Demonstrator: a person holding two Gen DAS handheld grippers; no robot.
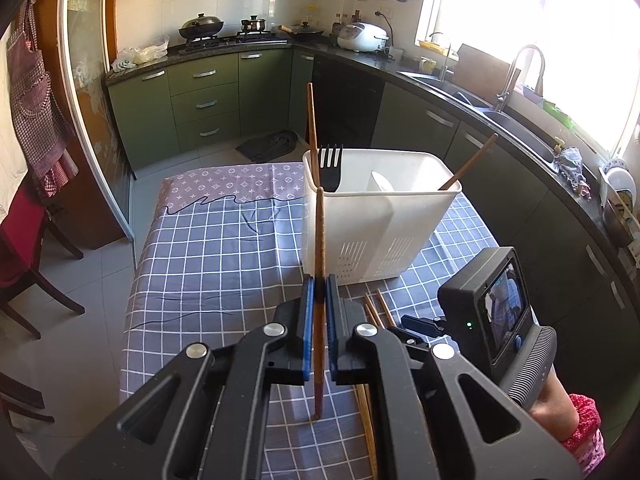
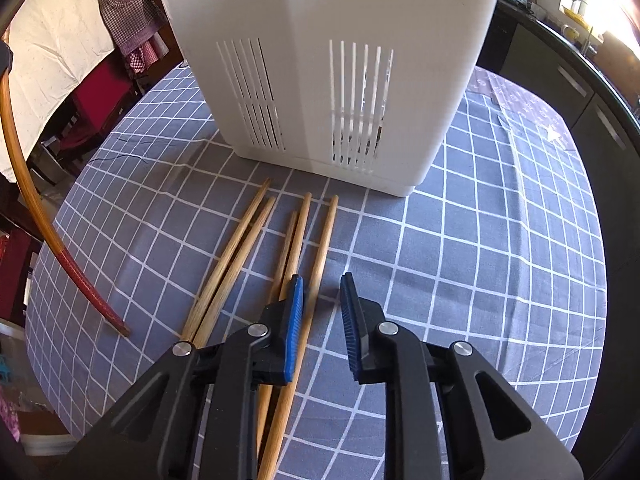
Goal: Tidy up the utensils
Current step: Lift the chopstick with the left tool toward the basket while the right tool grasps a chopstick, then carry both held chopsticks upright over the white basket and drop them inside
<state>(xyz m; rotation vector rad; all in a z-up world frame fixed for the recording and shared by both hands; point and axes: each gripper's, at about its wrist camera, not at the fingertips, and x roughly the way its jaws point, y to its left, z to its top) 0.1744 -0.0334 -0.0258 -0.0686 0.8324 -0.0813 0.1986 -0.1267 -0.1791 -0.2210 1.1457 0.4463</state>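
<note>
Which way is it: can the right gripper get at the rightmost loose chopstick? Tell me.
Probably yes. The right gripper hangs open right over the rightmost chopstick, which lies on the tablecloth with nothing on top.

White slotted plastic utensil caddy (image 1: 380, 216). Black plastic fork (image 1: 330, 168) inside. Grey-blue tablecloth with white grid lines (image 2: 480, 280), mauve star-and-flower print band (image 1: 232, 186) at far end. Pale tan wooden chopsticks (image 2: 296, 240); one held chopstick with dark red lower end (image 1: 318, 280). Blue ribbed pads (image 2: 294, 320) on black grippers. Dark green cabinets (image 1: 208, 100).
</note>
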